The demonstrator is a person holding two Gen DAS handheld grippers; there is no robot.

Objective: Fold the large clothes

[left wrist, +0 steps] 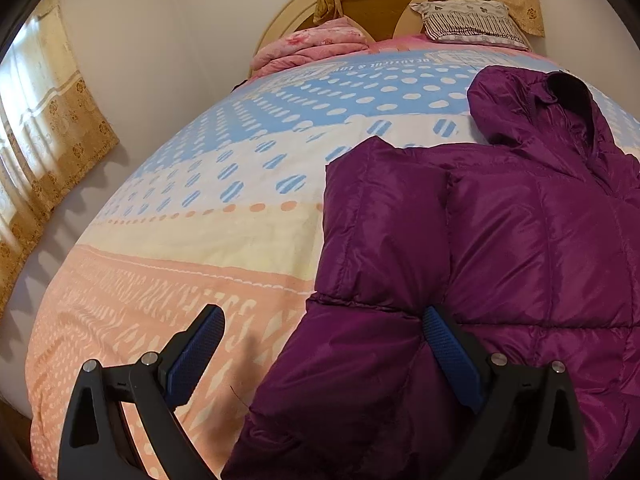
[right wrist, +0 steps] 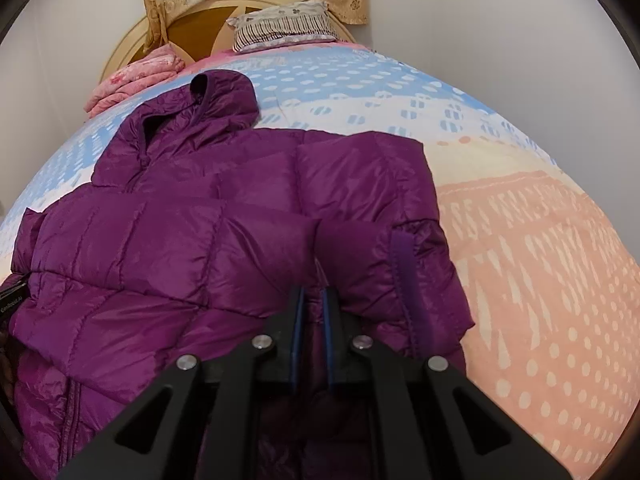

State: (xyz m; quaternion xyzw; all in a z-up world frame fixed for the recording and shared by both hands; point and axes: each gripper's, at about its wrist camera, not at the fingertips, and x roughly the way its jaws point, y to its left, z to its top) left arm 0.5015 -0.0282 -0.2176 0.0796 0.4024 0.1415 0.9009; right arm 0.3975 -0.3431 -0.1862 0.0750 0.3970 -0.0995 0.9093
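Right up against the lens I'm seeing my left gripper point(left wrist: 323, 334) spread wide, gripping nothing: its left pad point(left wrist: 195, 356) is hanging over the bare quilt point(left wrist: 180, 208), while the right pad is sitting against the jacket's point(left wrist: 500, 248) near-left corner. The jacket itself is lying flat on the quilt, hood point(left wrist: 532, 104) pointing toward the headboard point(left wrist: 376, 4), with its side panels looking already folded in over the body.

Moving over to the right, my right gripper point(right wrist: 311, 312) is pinched down on a thin bit of the jacket's bottom edge, purple fabric showing between the blue pads.

What I'm worrying about from here:
- That shell is looking shiny and slick, so the right pinch is probably slipping out the moment I start lifting.
- With only one side gripped, the hem is going to come up lopsided and the folded side panels could flop back open.
- If I'm closing the left one where it is now, I may be grabbing only the top layer, or some quilt along with it.
- Puffy down is going to spring back, so any fold may be popping open.
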